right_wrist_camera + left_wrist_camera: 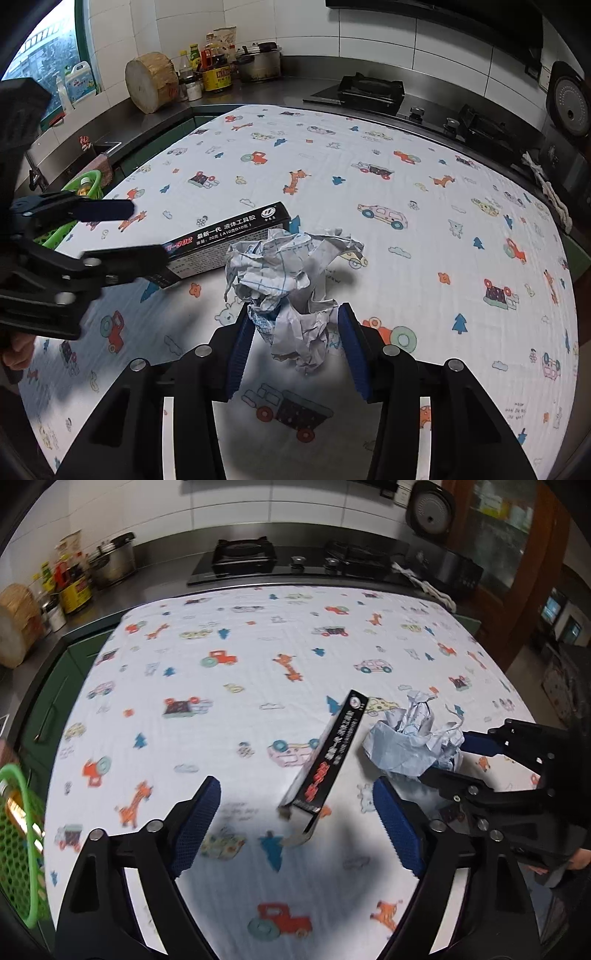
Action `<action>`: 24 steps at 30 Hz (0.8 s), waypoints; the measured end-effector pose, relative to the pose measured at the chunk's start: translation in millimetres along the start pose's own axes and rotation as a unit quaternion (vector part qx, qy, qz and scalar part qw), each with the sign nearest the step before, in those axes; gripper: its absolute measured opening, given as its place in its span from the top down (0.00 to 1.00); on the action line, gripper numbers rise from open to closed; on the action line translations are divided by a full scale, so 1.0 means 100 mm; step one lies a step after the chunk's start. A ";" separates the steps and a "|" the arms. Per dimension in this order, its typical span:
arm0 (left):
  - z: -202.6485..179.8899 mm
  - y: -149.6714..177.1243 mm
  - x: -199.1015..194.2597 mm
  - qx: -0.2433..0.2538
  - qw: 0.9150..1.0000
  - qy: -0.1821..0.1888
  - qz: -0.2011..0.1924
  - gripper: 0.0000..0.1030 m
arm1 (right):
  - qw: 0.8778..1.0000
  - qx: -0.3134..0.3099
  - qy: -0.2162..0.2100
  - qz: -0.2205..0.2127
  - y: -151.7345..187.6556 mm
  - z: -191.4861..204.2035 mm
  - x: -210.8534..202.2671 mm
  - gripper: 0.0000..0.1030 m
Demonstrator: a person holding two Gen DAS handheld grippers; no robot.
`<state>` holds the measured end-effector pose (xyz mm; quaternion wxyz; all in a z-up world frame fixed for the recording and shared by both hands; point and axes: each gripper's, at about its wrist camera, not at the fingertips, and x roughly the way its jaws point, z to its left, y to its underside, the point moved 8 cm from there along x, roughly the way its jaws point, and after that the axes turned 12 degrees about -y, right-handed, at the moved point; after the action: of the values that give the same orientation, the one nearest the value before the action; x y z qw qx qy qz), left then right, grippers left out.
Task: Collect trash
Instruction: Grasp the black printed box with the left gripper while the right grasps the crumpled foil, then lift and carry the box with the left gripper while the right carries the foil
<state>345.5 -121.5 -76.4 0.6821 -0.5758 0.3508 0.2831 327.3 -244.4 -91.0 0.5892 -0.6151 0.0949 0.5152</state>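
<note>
Mid-collection on a kitchen table: right gripper [295, 332] pinching a crumpled paper wad [291, 280], blue ribbed pads [242, 343] pressed into its lower folds, wad sitting at 12 o'clock from the jaws and apparently touching the cloth at its base. Left gripper [295, 819] spread wide, nothing between the pads, poised over the near end of a long black carton [325, 753] lying flat and angled toward 1 o'clock in the left wrist view. Carton and wad just beside each other, wad at 3 o'clock of the carton. Green mesh basket [18, 842] at 9 o'clock, at the table's edge, seemingly the bin for the trash. Step in hand, by the look of it: paper secured, carton next. Next move likely calling for a lift of the wad clear of the cloth and a squarer line-up of the open jaws across the carton's narrow width. Paper soft, creased, faintly gridded, easily crushed; carton rigid, glossy, printed in white and red; quilted tablecloth [258, 646] matte, patterned with cartoon cars and giraffes.
</note>
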 end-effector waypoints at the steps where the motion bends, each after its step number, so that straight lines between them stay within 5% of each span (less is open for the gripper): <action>1: -0.04 -0.01 0.05 0.006 1.000 0.002 0.002 0.22 | 1.000 0.000 -0.001 0.001 0.00 -0.01 0.00 0.56; 4: -0.12 -0.03 0.17 0.022 1.000 -0.001 0.007 0.26 | 1.000 0.001 -0.006 0.004 0.00 -0.04 0.02 0.54; 7: -0.16 -0.06 0.26 0.028 1.000 0.001 0.014 0.32 | 1.000 -0.001 -0.008 0.002 -0.02 -0.07 0.02 0.41; 11: -0.17 -0.06 0.38 0.028 0.999 0.010 0.026 0.48 | 1.000 -0.010 -0.008 0.003 -0.04 -0.08 0.05 0.28; 13: -0.16 -0.05 0.43 0.025 0.999 0.015 0.033 0.63 | 1.000 -0.012 -0.007 0.000 -0.05 -0.08 0.07 0.24; 17: -0.11 -0.01 0.46 0.019 0.999 0.020 0.039 0.80 | 1.000 -0.004 -0.015 0.008 -0.06 -0.12 0.15 0.23; 21: -0.03 0.00 0.42 0.010 0.999 0.018 0.032 0.81 | 1.000 0.007 -0.020 0.019 -0.04 -0.15 0.25 0.25; 24: 0.05 0.01 0.36 0.004 0.999 0.018 0.026 0.82 | 0.999 0.015 -0.027 0.027 -0.01 -0.14 0.31 0.46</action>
<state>366.8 -117.1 -105.0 0.6702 -0.5689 0.3792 0.2889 349.2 -240.5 -116.7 0.5868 -0.5894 0.1035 0.5455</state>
